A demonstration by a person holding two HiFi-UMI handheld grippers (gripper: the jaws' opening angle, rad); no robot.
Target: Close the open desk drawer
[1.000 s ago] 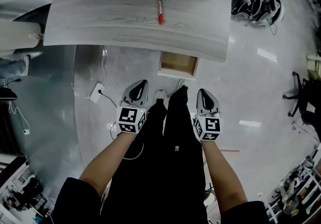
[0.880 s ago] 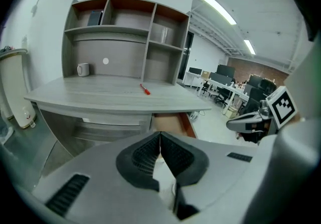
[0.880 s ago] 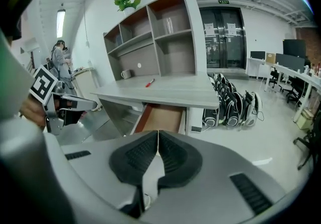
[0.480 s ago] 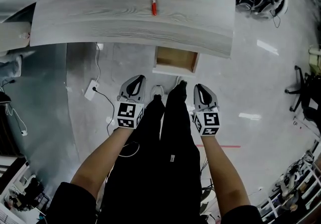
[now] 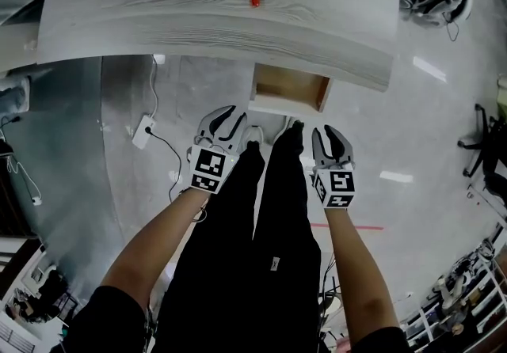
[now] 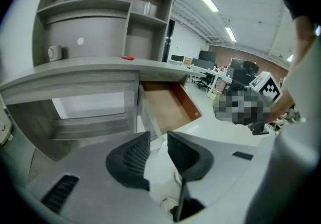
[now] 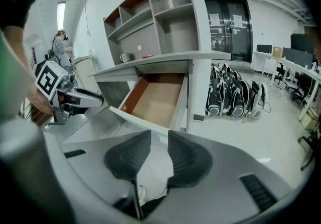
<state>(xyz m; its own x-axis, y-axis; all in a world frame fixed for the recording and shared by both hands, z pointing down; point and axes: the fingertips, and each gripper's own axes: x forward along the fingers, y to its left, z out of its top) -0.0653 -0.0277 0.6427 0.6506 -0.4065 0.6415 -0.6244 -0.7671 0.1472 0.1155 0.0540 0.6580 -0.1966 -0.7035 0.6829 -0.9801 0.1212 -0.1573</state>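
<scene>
The left gripper (image 5: 227, 115) and right gripper (image 5: 332, 136) have fingers just opened, empty, short of the open drawer (image 5: 289, 92); a one-sided shove could skew and jam it.

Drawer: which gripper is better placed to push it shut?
Right, marginally. The right gripper, jaws just opening and empty, faces the drawer front-on; the left gripper, also opening and empty, sees it from one corner.

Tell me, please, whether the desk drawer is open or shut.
Open. The white-fronted wooden drawer sticks out from under the pale grey wood-grain desktop, and its bare brown bottom shows.
</scene>
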